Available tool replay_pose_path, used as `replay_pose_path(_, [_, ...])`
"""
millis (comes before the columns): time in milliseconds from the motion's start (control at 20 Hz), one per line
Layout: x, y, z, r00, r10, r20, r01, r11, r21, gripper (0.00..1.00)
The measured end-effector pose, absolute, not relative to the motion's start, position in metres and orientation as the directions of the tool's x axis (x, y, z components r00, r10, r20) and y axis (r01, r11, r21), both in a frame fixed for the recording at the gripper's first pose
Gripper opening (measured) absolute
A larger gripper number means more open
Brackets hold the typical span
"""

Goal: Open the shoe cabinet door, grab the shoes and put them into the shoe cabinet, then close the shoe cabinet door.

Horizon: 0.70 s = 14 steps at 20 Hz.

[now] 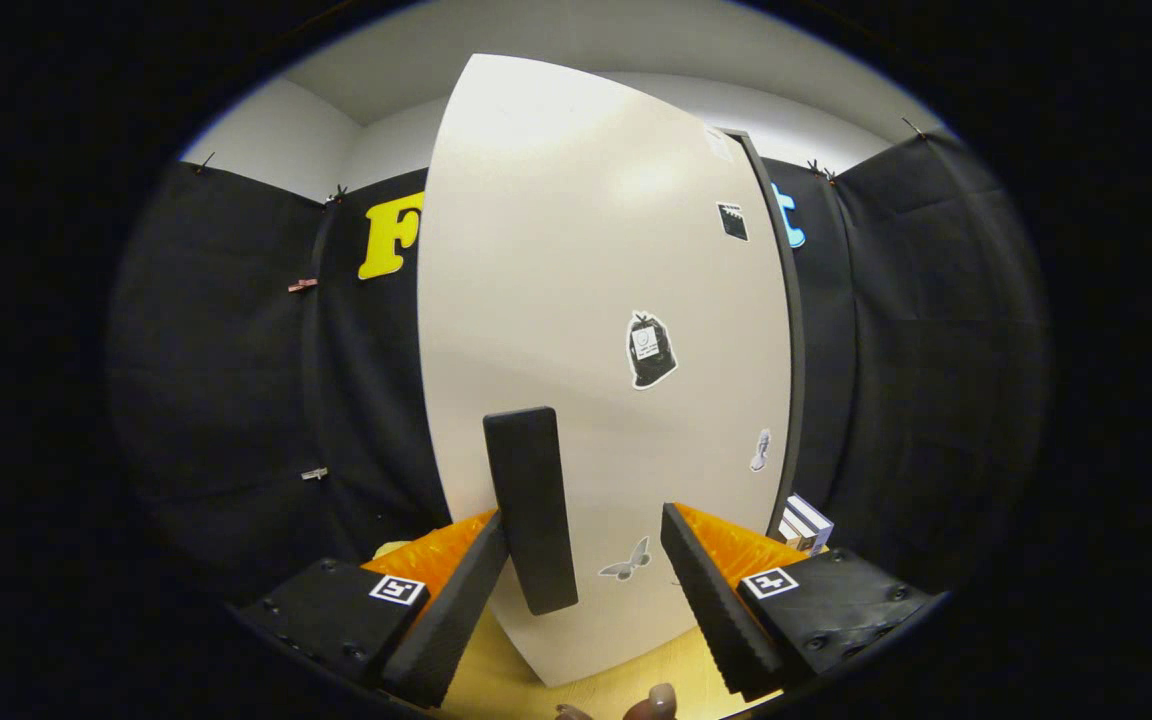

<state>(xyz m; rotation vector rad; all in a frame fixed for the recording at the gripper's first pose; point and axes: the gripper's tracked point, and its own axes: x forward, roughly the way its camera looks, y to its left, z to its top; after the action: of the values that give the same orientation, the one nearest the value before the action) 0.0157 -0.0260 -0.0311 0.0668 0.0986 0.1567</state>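
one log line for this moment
phase: at cabinet door | gripper: open, handle between fingers, nearer left one | door: looks shut

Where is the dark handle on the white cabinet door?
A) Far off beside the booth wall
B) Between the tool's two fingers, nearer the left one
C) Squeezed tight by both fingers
B: the handle stands upright on the cabinet door, inside the gap of the open tool, beside the left finger, with clear space to the right finger.
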Motion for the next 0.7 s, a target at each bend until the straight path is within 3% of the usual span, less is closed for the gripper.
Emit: replay_pose_path(700, [0.009, 0.006, -0.025, 0.981, 0.179, -0.071, -0.175, 0.983, 0.058, 0.99])
